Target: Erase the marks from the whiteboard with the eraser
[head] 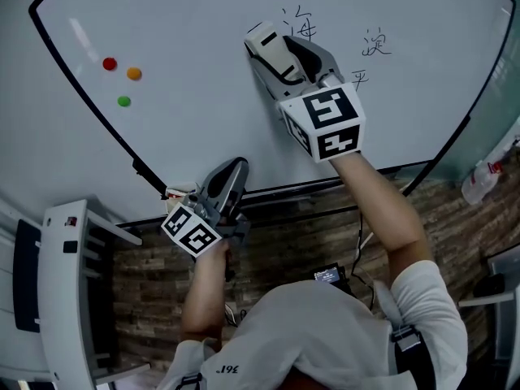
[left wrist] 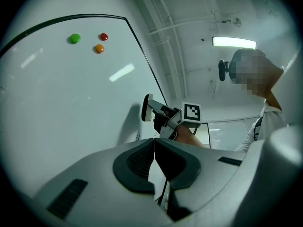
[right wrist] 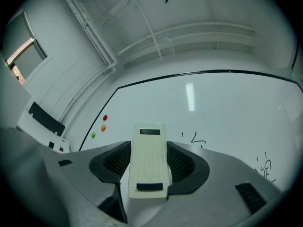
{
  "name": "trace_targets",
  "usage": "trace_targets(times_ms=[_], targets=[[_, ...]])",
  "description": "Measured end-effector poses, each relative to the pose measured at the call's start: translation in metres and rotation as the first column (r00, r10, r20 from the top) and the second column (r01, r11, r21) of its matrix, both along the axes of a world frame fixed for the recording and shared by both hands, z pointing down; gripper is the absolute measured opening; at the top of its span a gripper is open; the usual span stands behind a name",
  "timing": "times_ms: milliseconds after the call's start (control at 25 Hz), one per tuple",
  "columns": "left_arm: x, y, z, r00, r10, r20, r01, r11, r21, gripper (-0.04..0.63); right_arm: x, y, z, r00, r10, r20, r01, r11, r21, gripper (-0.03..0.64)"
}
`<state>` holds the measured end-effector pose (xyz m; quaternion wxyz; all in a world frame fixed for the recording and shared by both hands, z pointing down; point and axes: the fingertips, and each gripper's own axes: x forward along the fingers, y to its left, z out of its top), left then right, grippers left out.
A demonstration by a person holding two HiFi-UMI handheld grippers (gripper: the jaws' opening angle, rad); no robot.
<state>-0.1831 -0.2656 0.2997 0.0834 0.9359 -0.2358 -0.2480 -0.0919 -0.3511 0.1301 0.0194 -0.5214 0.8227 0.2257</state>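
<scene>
A white eraser (right wrist: 149,160) sits clamped between the jaws of my right gripper (right wrist: 150,162), its far end close to the whiteboard (head: 187,63); whether it touches I cannot tell. In the head view the eraser (head: 266,43) and right gripper (head: 280,55) are just left of black handwritten marks (head: 302,24). More marks (head: 376,43) lie to the right. Those marks (right wrist: 199,139) also show past the eraser in the right gripper view. My left gripper (head: 230,179) hangs low by the board's bottom edge, its jaws (left wrist: 154,167) pressed together on nothing.
Red (head: 110,63), orange (head: 134,73) and green (head: 123,101) magnets stick to the board's left part. A marker tray (head: 325,189) runs along the bottom edge. A white chair (head: 69,291) stands at the left, and a brick-pattern floor lies below.
</scene>
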Motion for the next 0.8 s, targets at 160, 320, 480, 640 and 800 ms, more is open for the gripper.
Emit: trace_targets(times_ms=[160, 320, 480, 640, 800], targets=[[-0.007, -0.001, -0.006, 1.000, -0.009, -0.007, 0.009, 1.000, 0.015, 0.008, -0.016, -0.006, -0.010, 0.999, 0.015, -0.030, -0.015, 1.000, 0.019, 0.256], [-0.012, 0.000, -0.004, 1.000, -0.013, -0.013, 0.013, 1.000, 0.009, 0.006, -0.035, -0.014, -0.020, 0.998, 0.038, -0.050, -0.037, 0.999, 0.035, 0.256], [-0.015, 0.001, 0.000, 1.000, -0.018, -0.017, 0.018, 1.000, -0.001, 0.006, -0.048, -0.025, -0.027, 0.987, 0.115, -0.111, -0.106, 0.991, 0.084, 0.256], [-0.017, 0.002, 0.004, 1.000, -0.025, -0.017, 0.025, 1.000, -0.010, 0.008, -0.050, -0.030, -0.026, 0.967, 0.203, -0.150, -0.185, 0.974, 0.127, 0.256], [-0.013, 0.002, 0.007, 1.000, -0.021, -0.014, 0.020, 1.000, -0.020, 0.006, -0.049, -0.034, -0.025, 0.957, 0.250, -0.144, -0.232, 0.964, 0.127, 0.256]])
